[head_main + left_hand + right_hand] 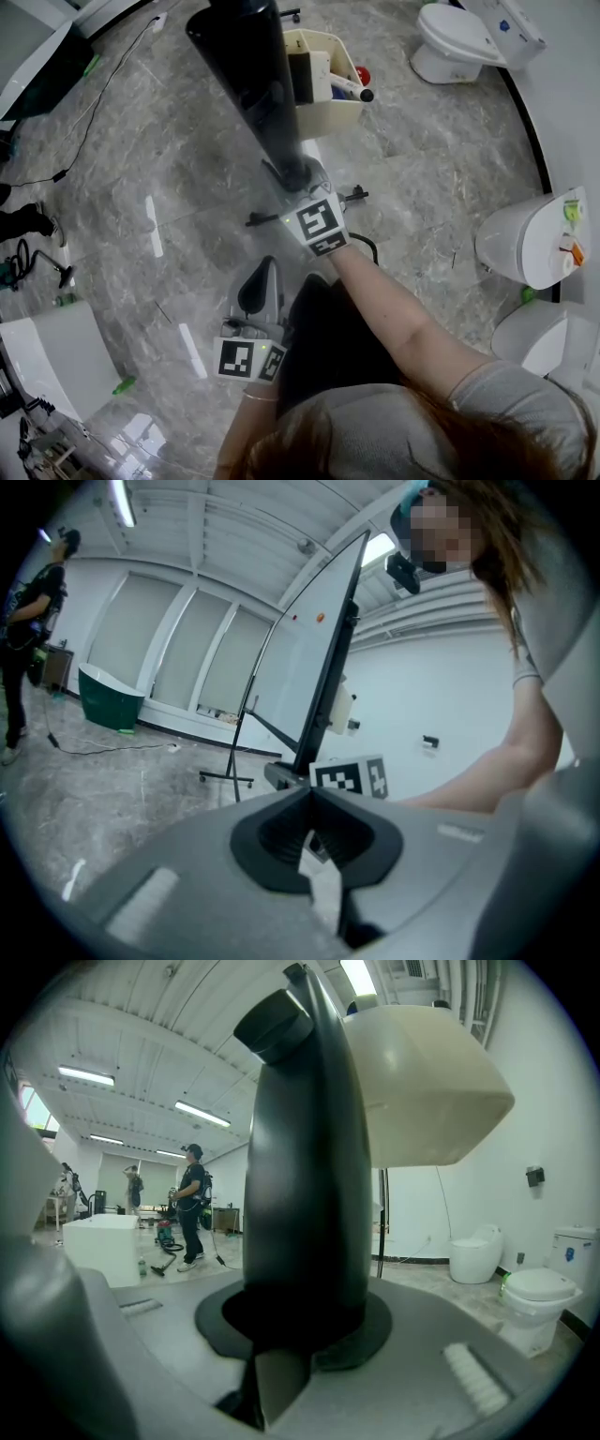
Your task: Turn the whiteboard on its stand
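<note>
My right tool is clamped on the whiteboard frame edge. The board is on its stand, edge-on to me, probably mid-turn. Left tool is closed, empty, off the board. Turn not finished.

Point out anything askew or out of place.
The whiteboard leans off upright in the left gripper view, its black edge clamped in the right gripper; camera tilt may add to that. Toilets standing nearby look odd beside a whiteboard. Nothing looks spilled or broken.
</note>
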The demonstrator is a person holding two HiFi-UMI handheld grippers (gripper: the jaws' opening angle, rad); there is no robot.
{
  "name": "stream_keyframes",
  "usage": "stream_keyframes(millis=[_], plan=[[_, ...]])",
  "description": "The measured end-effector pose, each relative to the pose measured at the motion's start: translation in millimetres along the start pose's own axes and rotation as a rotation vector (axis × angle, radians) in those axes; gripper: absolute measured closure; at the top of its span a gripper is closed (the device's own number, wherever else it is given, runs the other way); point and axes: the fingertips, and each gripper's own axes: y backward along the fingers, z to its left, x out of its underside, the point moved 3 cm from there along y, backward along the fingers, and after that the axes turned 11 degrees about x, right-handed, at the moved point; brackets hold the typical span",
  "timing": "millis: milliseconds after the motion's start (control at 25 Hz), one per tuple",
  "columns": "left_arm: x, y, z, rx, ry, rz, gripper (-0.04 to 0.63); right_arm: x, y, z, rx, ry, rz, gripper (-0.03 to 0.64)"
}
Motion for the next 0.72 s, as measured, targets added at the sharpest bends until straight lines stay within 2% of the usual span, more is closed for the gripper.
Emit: stream_keyframes(millis=[440, 720], plan=[[27.8, 34.7, -54.9, -0.137, 0.04, -0.046, 0.597, 7.5, 46.8, 32.5, -0.089, 0.025, 0.009, 0.534], [37.4, 53.8, -66.6, -0.166, 0.052, -0.058, 0.596, 13.9, 71.8, 51.1, -0.136, 0.042, 0.014, 0.538]])
